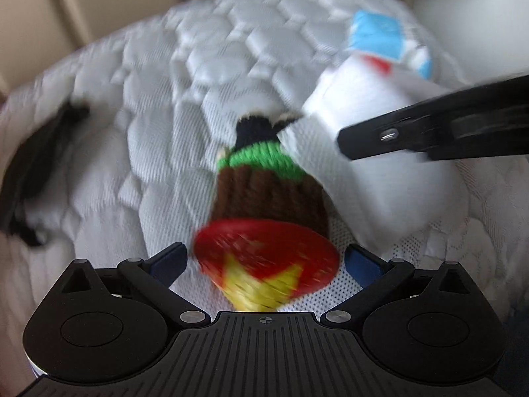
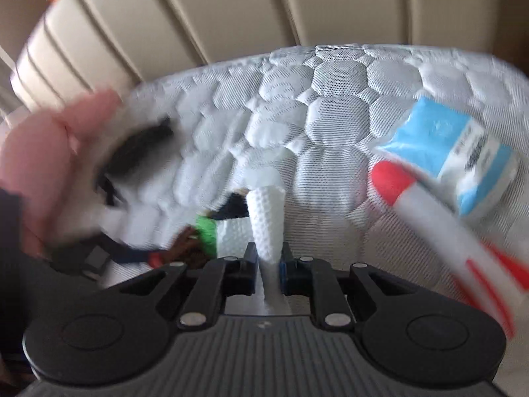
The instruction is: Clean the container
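Observation:
The container (image 1: pixel 271 195) is wrapped in brown, green and black yarn, and its red end with a yellow star faces the left wrist camera. It stands on the mattress between the fingers of my left gripper (image 1: pixel 266 251). The jaws are open wide, with a narrow gap on each side of the red end. My right gripper (image 2: pixel 268 258) is shut on a bunched white paper towel (image 2: pixel 266 218), whose far end lies against the container (image 2: pixel 198 238). In the left wrist view the paper towel (image 1: pixel 363 112) hangs from a black finger (image 1: pixel 396 135) of my right gripper.
All of this sits on a white quilted mattress (image 1: pixel 158 76) with a beige padded headboard (image 2: pixel 264 6) behind it. A blue-and-white box (image 2: pixel 463 152) and a white bottle with a red cap (image 2: pixel 393 178) lie at the right. A black-and-white item (image 1: pixel 39 165) lies at the left. A person's hand (image 2: pixel 43 165) shows blurred at the left.

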`<move>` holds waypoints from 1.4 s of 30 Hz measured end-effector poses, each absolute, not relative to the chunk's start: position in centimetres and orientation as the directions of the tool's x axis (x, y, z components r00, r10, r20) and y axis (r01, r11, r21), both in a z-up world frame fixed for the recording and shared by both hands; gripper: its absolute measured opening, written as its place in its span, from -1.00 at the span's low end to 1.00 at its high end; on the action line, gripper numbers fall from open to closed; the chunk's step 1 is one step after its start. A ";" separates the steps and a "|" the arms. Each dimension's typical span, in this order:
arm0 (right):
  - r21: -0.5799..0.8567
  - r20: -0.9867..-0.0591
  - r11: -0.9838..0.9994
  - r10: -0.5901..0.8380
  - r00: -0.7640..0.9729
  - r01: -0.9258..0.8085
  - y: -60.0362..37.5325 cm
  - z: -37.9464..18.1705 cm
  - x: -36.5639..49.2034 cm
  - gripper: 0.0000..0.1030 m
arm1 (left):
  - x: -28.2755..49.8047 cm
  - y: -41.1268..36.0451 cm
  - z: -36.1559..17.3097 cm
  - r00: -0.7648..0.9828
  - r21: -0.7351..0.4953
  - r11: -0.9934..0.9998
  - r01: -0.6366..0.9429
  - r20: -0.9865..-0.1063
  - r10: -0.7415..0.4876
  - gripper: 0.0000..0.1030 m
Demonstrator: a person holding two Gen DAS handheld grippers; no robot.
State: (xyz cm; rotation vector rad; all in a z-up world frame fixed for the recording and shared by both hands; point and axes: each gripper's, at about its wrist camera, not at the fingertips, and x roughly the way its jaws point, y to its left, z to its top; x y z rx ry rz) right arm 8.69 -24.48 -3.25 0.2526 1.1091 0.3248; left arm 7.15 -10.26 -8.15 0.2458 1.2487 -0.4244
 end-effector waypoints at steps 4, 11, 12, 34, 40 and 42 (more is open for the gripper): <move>0.327 -0.818 0.939 0.338 0.466 -0.107 -24.4 -2.3 8.7 -0.69 | 8.2 -9.4 -8.5 0.218 -0.148 0.927 0.346 -0.948 -0.232 1.00; 0.296 -0.849 0.951 0.304 0.432 -0.088 -25.2 -4.9 10.6 -0.69 | 7.6 -9.7 -9.5 0.223 -0.140 0.860 0.490 -0.934 -0.279 1.00; 0.293 -0.858 0.952 0.305 0.413 -0.094 -25.2 -5.4 10.8 -0.67 | 7.2 -9.9 -9.4 0.229 -0.126 0.846 0.517 -0.933 -0.279 1.00; 0.718 -0.576 0.685 0.686 0.444 -0.127 -26.3 -1.5 6.6 -0.88 | 4.9 -5.4 -9.0 0.183 -0.133 0.886 0.445 -0.955 -0.235 1.00; 0.258 -0.892 0.963 0.270 0.364 -0.081 -23.9 -5.4 7.8 -0.88 | 5.3 -5.9 -8.8 0.268 -0.145 0.868 0.475 -0.915 -0.300 1.00; 0.201 -0.905 0.977 0.210 0.370 -0.063 -24.7 -5.8 7.9 -0.86 | 5.8 -5.4 -8.8 0.278 -0.200 0.879 0.433 -0.898 -0.341 1.00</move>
